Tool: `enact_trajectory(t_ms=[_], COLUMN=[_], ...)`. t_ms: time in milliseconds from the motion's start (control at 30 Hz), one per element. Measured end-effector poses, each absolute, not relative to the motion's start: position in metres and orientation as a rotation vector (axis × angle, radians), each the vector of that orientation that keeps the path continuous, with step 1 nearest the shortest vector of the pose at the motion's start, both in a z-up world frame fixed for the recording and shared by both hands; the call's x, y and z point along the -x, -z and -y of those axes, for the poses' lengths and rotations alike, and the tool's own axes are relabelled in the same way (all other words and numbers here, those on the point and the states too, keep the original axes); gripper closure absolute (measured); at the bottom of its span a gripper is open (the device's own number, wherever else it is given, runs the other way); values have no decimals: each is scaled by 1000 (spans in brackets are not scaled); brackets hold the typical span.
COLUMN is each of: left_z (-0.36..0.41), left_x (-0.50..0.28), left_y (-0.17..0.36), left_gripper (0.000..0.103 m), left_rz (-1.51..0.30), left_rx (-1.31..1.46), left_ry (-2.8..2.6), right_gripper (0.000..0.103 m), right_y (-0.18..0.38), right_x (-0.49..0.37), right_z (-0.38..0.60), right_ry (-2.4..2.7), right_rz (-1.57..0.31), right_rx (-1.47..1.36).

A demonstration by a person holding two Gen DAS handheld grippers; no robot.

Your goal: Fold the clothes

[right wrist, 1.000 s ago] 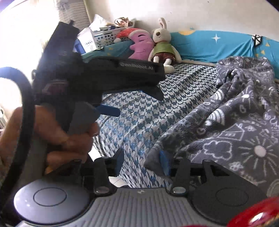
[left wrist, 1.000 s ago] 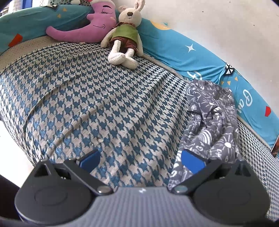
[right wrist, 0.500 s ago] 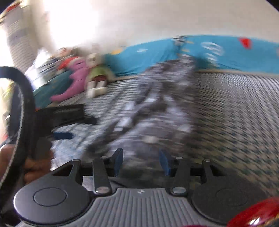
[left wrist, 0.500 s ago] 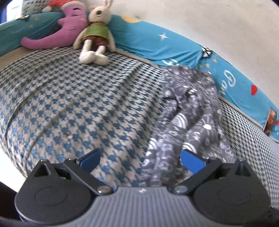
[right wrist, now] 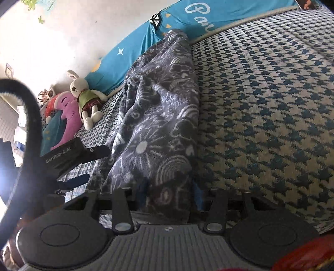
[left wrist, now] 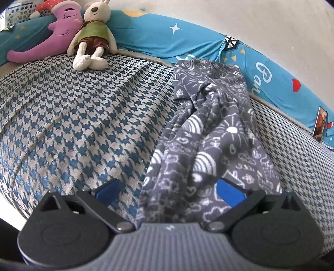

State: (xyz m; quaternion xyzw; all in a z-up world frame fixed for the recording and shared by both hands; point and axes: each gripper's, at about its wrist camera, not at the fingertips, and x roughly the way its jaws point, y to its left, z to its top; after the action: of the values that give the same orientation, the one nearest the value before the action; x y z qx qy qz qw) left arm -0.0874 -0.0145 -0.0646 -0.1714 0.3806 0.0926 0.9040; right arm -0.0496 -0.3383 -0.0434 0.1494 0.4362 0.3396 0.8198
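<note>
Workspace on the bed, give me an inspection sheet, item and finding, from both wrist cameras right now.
Surface: bed cover in blue and white houndstooth, lightly creased.
Job's things: grey printed garment, rumpled in a long bunch from the near edge toward the wall, not yet folded.
Clutter: plush rabbit and purple moon pillow at the far corner, apart from the garment.
Grippers: left gripper open, near end of the garment between its fingers; right gripper partly closed around the garment's near end, firm grip cannot be told.
Cables: black strap arching at the left of the right wrist view.
Surroundings: turquoise bolster along a pale wall; white basket behind the toys.
</note>
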Motion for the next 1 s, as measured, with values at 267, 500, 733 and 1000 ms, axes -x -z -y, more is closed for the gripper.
enact_trajectory(t_ms=[267, 500, 733, 1000], left_z=[5, 0, -5, 12], left_x=[81, 78, 77, 39], left_y=[81, 78, 60, 47], left_gripper=[0, 0, 0, 0], left_rz=[-865, -870, -796, -759], left_rx=[318, 315, 361, 316], left_ry=[-349, -407, -404, -292], right_gripper=[83, 77, 76, 74], right_y=[35, 36, 12, -10], right_x=[62, 57, 56, 41], right_z=[331, 337, 351, 351], right_ry=[-779, -784, -781, -812], right_rz=[-892, -934, -858, -794], right_rx=[-172, -154, -102, -55])
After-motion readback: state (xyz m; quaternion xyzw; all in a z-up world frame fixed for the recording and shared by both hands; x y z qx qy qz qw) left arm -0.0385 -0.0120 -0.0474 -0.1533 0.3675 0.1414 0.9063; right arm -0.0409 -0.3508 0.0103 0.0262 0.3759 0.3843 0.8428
